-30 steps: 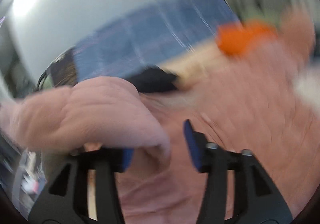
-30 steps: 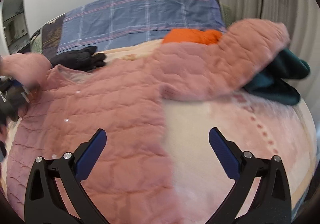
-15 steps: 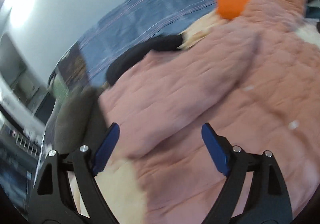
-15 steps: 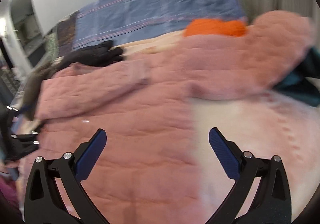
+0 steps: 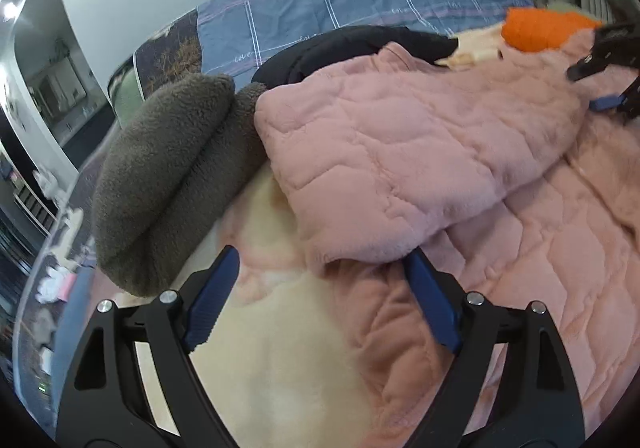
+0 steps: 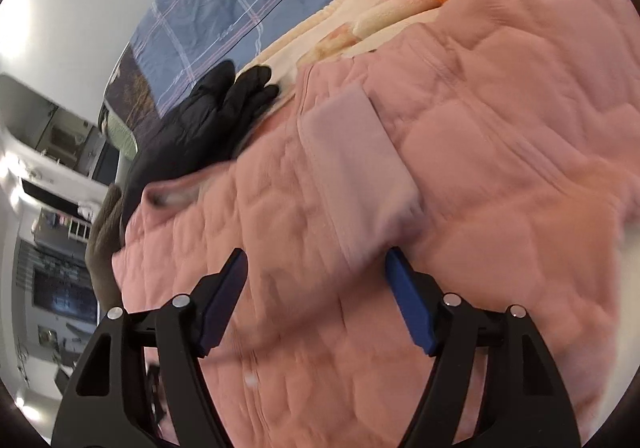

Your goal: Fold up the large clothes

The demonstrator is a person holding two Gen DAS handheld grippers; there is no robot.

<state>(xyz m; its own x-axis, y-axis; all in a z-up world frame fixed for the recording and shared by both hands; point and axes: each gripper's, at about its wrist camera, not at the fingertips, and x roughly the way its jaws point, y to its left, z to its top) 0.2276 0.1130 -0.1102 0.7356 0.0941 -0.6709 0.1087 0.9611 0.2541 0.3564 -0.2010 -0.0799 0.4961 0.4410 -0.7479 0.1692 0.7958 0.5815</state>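
The pink sleeve [image 5: 400, 151], held up in the left tool [image 5: 320, 300] a second ago, now lies folded across the jacket [image 5: 560, 248], and that tool has let go and drawn back to the sleeve's cuff end. Its blue fingers [image 5: 212, 300] stand wide apart with nothing between them, hovering over the cream blanket [image 5: 280, 368] and the jacket's edge. The right tool [image 6: 316, 300], which hung open over the jacket's hem a second ago, has swung in over the jacket's front; its jaws are spread wide and hold nothing, the right finger [image 6: 408, 308] just beside a paler pink flap [image 6: 360, 167]. In the left view the right tool [image 5: 608, 87] shows at the far edge, over the sleeve's upper end. The jacket lies spread flat on the bed, on the cream blanket. A grey fleece [image 5: 168, 175] is bunched just beside the sleeve's cuff end. A black garment [image 5: 352, 47] lies behind the jacket's collar, and black gloves [image 6: 224, 103] rest near it. An orange cloth [image 5: 544, 27] sits at the jacket's far side. A blue checked cover [image 5: 360, 3] runs along the wall.
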